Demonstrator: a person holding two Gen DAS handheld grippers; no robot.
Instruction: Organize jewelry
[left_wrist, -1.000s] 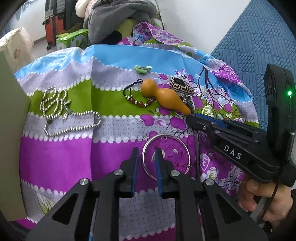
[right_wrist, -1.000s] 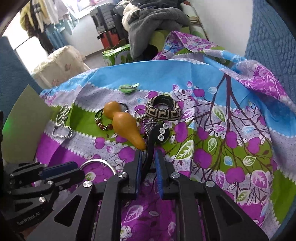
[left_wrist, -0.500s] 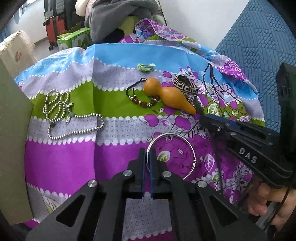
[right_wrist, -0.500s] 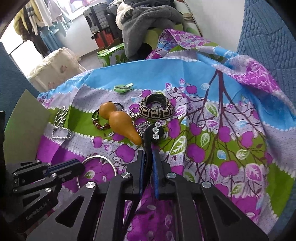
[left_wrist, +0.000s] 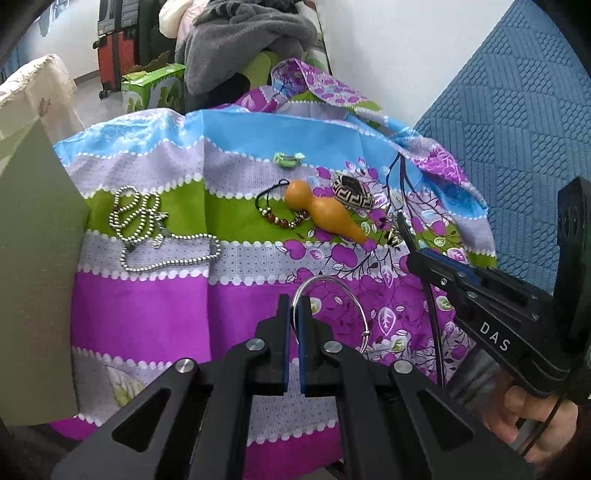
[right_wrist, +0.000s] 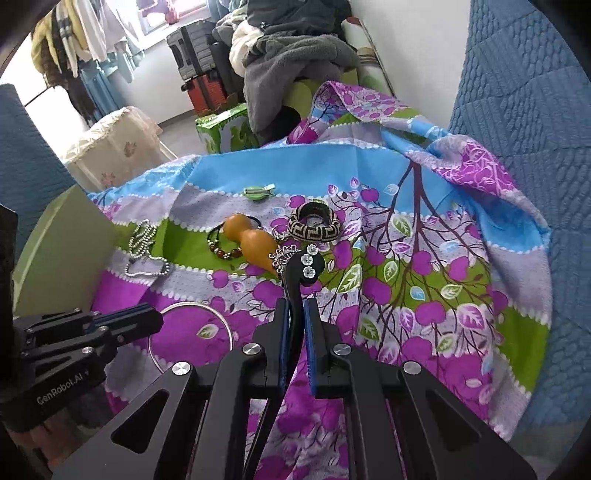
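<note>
My left gripper (left_wrist: 294, 301) is shut on the rim of a thin silver bangle (left_wrist: 341, 291), which hangs just above the patterned cloth (left_wrist: 147, 314). My right gripper (right_wrist: 295, 306) is shut on a black hair stick with three small white flowers (right_wrist: 304, 267), and it shows in the left wrist view too (left_wrist: 413, 254). Farther back on the cloth lie an orange gourd (left_wrist: 325, 216), a red bead bracelet (left_wrist: 280, 218), a black-and-cream patterned bangle (right_wrist: 314, 225), a silver ball chain (left_wrist: 147, 229) and a green hair clip (right_wrist: 258, 192).
A pale green card (left_wrist: 33, 277) stands at the cloth's left edge. A blue quilted cushion (right_wrist: 524, 110) rises on the right. Behind the cloth are a green box (right_wrist: 225, 129), grey clothes (right_wrist: 291, 59) and suitcases (left_wrist: 118, 48). A hand (left_wrist: 535, 417) holds the right gripper.
My left gripper closed on the silver bangle's rim and lifted it. The right gripper rose too, carrying the black hair stick off the cloth.
</note>
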